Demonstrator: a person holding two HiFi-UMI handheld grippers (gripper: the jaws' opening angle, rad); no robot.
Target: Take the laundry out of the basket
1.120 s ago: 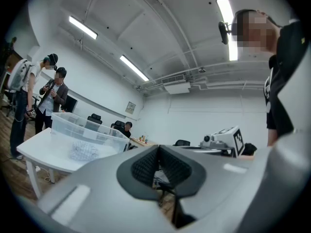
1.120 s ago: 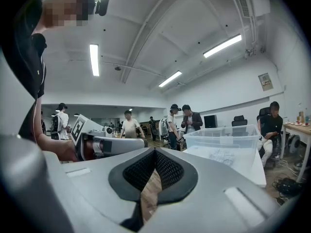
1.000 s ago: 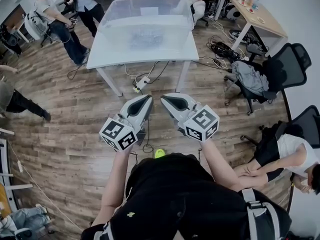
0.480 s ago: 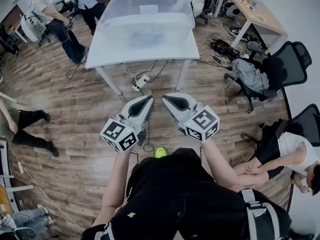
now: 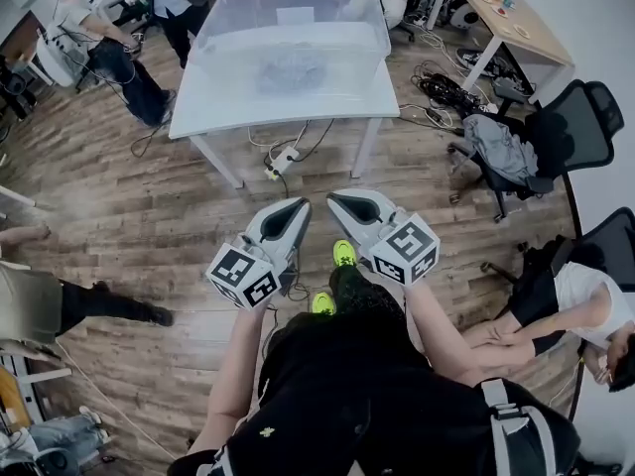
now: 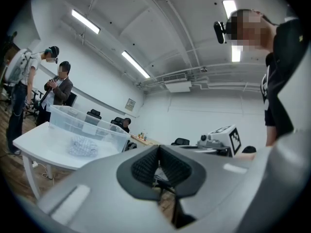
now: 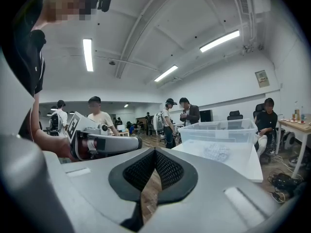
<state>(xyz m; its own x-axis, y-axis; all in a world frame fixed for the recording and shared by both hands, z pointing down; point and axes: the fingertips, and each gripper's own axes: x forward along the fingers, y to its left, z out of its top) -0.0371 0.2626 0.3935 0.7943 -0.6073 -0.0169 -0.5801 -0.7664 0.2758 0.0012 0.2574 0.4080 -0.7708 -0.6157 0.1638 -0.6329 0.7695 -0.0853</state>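
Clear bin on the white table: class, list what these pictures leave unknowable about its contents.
- Head view: laundry in the bin too small; number of pieces unclear.
- Left gripper view: its pattern blurred behind the bin's translucent wall.
- Right gripper view: only a small pale patch; garment type unclear.

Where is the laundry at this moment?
Head view, top centre: the laundry lies inside the clear basket, which stands on the white table.
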